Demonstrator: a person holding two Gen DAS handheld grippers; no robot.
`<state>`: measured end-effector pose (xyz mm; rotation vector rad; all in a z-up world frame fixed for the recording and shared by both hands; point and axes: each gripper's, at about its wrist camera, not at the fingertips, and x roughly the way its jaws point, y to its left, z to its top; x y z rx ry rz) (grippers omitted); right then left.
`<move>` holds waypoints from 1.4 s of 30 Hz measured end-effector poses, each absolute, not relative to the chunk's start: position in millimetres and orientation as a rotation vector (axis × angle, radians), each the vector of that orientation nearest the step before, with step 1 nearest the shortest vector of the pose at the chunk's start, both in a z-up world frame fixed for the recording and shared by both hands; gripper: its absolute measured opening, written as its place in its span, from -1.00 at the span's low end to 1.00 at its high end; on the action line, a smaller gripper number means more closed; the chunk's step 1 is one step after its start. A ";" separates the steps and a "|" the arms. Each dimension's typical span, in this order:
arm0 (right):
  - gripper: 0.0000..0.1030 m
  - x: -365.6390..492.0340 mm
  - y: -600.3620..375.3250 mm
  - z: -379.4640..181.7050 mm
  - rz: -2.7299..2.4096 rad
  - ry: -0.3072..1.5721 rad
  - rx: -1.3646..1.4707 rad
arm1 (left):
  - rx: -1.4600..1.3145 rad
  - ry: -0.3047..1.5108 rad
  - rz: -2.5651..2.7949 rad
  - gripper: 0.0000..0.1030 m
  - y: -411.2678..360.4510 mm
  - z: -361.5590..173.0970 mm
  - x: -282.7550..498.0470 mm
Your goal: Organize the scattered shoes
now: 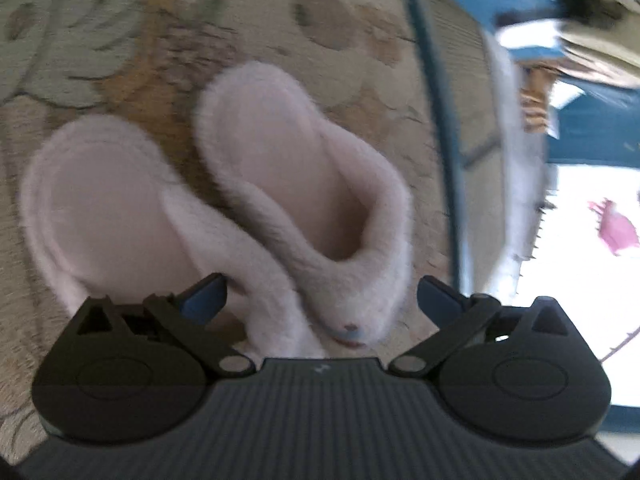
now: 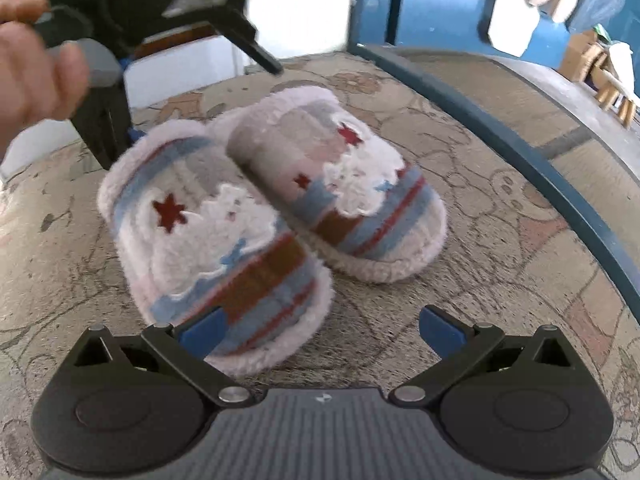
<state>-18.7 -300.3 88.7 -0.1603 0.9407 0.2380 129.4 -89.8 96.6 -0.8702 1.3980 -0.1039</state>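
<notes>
A patterned rug covers the floor, with a dark blue edge strip curving along one side. On the rug lie two fluffy pink slippers, side by side and touching at the toe ends, though slightly splayed rather than parallel. From the right wrist view their striped, star-marked toes point toward the camera: the near slipper lies just ahead of the right gripper, its long axis running away and to the left; the far slipper sits beyond it. The right gripper's jaws stand wide apart, holding nothing. The left gripper comes from the opposite, heel side, jaws also wide, straddling the slippers' meeting toe parts. A hand holds it. Judged from this, the left gripper is nearer.
</notes>
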 end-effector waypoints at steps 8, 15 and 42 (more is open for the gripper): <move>1.00 -20.1 -301.6 91.2 0.247 0.931 -0.133 | -0.924 1.421 0.134 1.00 -80.2 84.5 139.4; 1.00 -20.5 -298.0 95.0 0.268 0.914 -0.128 | -0.788 1.448 0.213 1.00 -129.8 90.9 153.7; 1.00 16.0 -365.3 83.2 0.315 1.024 -0.085 | -0.779 1.537 0.255 0.72 -136.6 82.5 156.4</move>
